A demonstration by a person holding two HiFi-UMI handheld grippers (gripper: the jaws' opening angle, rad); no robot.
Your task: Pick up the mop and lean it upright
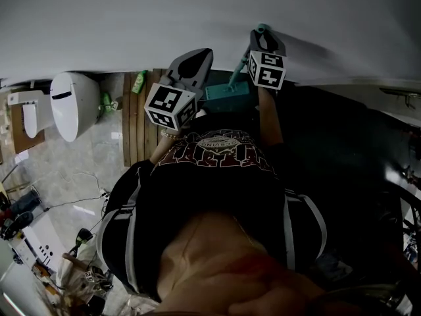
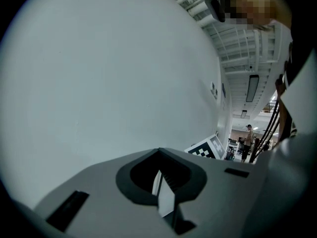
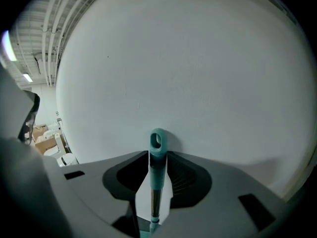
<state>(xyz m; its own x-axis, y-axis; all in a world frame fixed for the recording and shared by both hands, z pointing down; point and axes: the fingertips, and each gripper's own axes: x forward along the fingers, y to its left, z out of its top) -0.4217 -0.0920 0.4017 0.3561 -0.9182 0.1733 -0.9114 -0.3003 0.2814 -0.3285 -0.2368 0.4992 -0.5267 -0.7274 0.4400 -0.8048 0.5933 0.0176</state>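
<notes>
The mop is standing upright against the white wall, with its teal head sitting low at the foot of the wall and the looped top of its handle reaching up close to the wall. The right gripper is bracketing the handle with released fingers, and a gap is showing on both sides, so neither pad is pressing. The left gripper is hovering just beside it, facing the wall, with its fingers parted and empty.
</notes>
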